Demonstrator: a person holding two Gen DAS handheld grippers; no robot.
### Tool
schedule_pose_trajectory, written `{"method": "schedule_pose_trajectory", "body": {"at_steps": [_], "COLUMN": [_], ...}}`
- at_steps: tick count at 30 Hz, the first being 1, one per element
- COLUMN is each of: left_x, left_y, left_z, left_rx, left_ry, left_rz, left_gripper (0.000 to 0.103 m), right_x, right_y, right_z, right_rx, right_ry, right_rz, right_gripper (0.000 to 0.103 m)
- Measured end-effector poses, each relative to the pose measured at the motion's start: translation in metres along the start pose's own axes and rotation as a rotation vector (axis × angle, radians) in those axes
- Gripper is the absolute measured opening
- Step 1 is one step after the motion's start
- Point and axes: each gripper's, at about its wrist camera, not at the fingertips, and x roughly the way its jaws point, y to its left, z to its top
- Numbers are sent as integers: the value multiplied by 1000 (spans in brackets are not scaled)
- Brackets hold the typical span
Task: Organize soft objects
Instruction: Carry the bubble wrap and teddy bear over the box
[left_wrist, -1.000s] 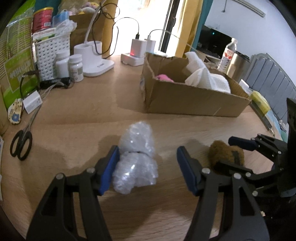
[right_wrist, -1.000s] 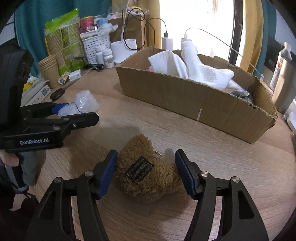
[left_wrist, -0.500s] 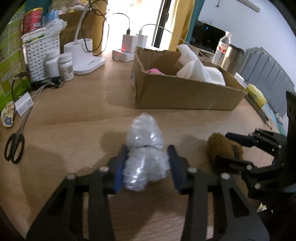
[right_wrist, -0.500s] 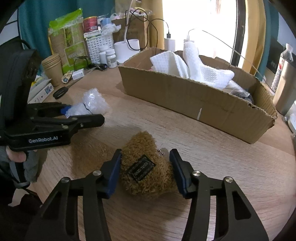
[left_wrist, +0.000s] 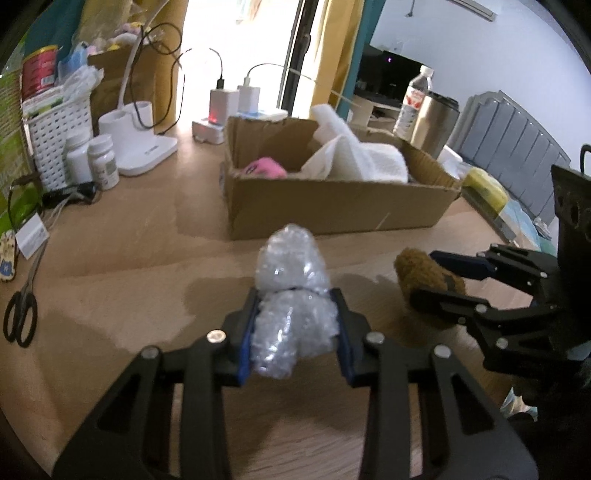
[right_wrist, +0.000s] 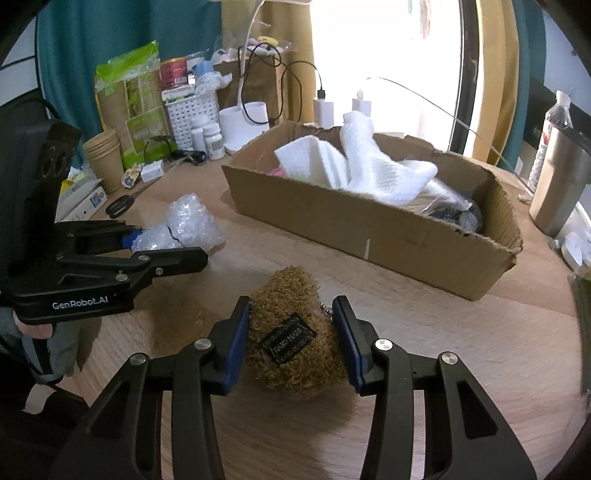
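My left gripper (left_wrist: 295, 328) is shut on a clear bubble-wrap bundle (left_wrist: 291, 295), held just above the wooden table; the bundle also shows in the right wrist view (right_wrist: 184, 225). My right gripper (right_wrist: 291, 339) is shut on a brown plush toy (right_wrist: 291, 328) with a black label; the plush shows in the left wrist view (left_wrist: 424, 273) at the right. An open cardboard box (left_wrist: 332, 199) stands behind both, holding white towels (right_wrist: 362, 170) and a pink soft item (left_wrist: 266, 168).
Black scissors (left_wrist: 20, 314) lie at the left table edge. Pill bottles (left_wrist: 92, 162), a white basket (left_wrist: 55, 129), a lamp base (left_wrist: 140, 147) and chargers (left_wrist: 229, 103) crowd the back left. A steel tumbler (right_wrist: 557, 184) stands right of the box.
Both grippers closed: the left onto the bubble-wrap bundle, the right onto the brown plush. Both have lifted slightly and moved nearer the box.
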Motion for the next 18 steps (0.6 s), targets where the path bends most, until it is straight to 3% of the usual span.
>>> {"method": "schedule_pose_trajectory", "body": {"at_steps": [18], "left_x": [-8], "left_y": [-28], "left_z": [40], "left_rx": [50], "left_ry": [-59], "left_rz": [-29], "left_gripper": [37], "right_x": [-31], "right_y": [-40], "right_z": [21], "right_rx": [44], "right_ry": [-104], "right_rz": [-24], "right_gripper": [47]}}
